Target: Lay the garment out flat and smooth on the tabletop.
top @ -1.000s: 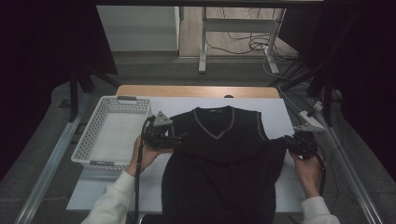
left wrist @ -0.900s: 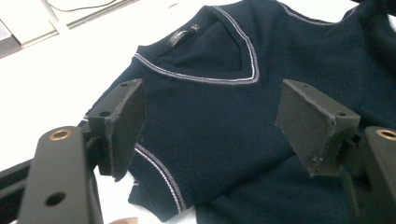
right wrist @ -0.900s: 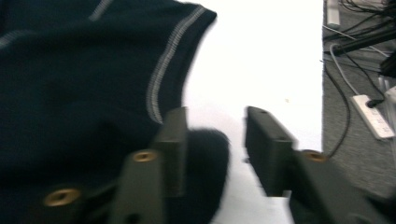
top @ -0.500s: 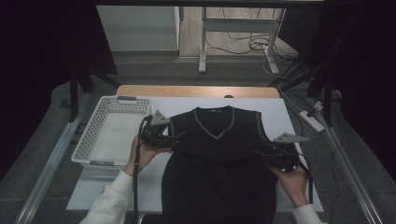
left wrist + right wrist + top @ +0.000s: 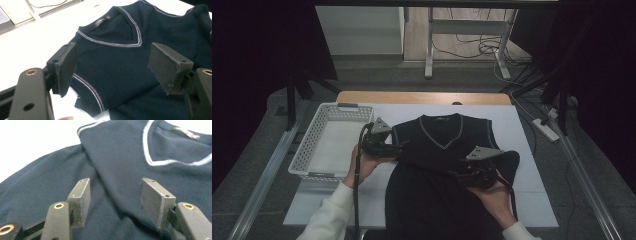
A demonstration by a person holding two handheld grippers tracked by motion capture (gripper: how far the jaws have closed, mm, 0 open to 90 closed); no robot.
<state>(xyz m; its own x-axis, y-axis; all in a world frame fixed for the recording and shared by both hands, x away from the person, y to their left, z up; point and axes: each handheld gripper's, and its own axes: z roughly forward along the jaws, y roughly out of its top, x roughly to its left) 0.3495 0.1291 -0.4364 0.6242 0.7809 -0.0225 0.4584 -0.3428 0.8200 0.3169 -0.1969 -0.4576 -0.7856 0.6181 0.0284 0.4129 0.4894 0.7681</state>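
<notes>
Both claws are working over the dark vest (image 5: 442,165), which is lying flat on the white tabletop (image 5: 522,130) with its V-neck pointing away from the person. Left claw (image 5: 398,148) is hovering at the vest's left armhole, jaws spread wide and gripping nothing; in the left gripper view (image 5: 112,67) the two black pads are standing far apart, with the pale-trimmed armhole edge of the vest (image 5: 117,60) lying between and below them. Right claw (image 5: 462,175) is sitting over the vest's right half, below the armhole, with a fold of dark cloth bulging just beside it toward the vest's right edge. In the right gripper view (image 5: 113,195) its jaws are also standing well apart, empty, looking down on the vest (image 5: 120,160) where a raised ridge of fabric is running between the pads toward the collar trim. Each claw is being carried by a hand: the left hand (image 5: 364,165) is reaching in at the vest's left side, the right hand (image 5: 497,195) is resting over the vest's lower right part. A white slotted basket (image 5: 312,142) is sitting left of the vest, near the left claw. Beyond the vest's collar, a strip of wooden edge (image 5: 422,97) is showing at the far end of the tabletop.
</notes>
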